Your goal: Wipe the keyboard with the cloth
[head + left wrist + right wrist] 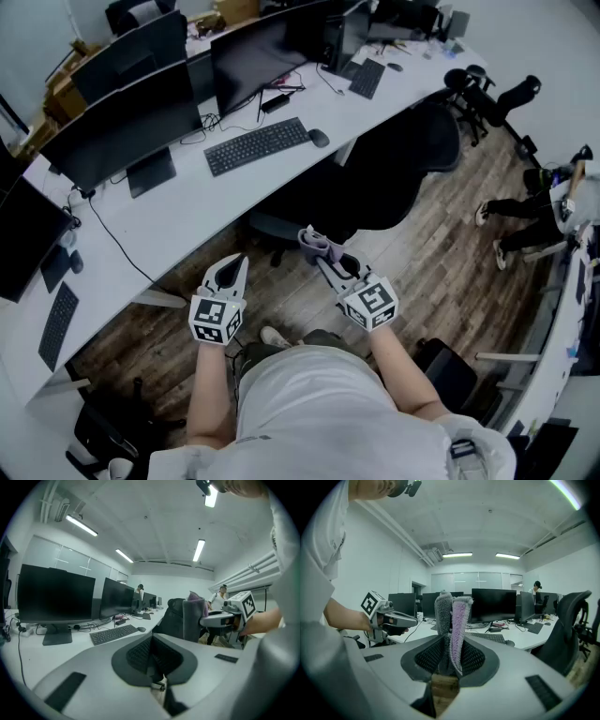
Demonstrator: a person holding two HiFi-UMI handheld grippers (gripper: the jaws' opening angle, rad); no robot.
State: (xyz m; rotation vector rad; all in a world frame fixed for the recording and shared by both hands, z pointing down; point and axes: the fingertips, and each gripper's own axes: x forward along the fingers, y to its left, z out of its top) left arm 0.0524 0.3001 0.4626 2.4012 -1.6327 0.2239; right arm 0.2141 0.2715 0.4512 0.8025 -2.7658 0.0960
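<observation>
Both grippers hang over open wooden floor (441, 272), well short of the desk (178, 225) edge. A black chair (384, 173) stands between the right gripper (317, 242) and the keyboard (257, 145), which lies near the desk's front edge. Right jaws are clamped on the folded cloth (451, 616), its lower end hidden between them; left gripper (239, 262) jaws are pressed together with nothing between, and the desk's left end is cut off.

A keyboard (257, 145) lies on the desk (178, 220), a mouse (320, 138) just right of it, monitors (255, 58) behind. A chair (398, 178) stands before the desk, near the cloth (452, 620) in the right gripper (326, 255).
</observation>
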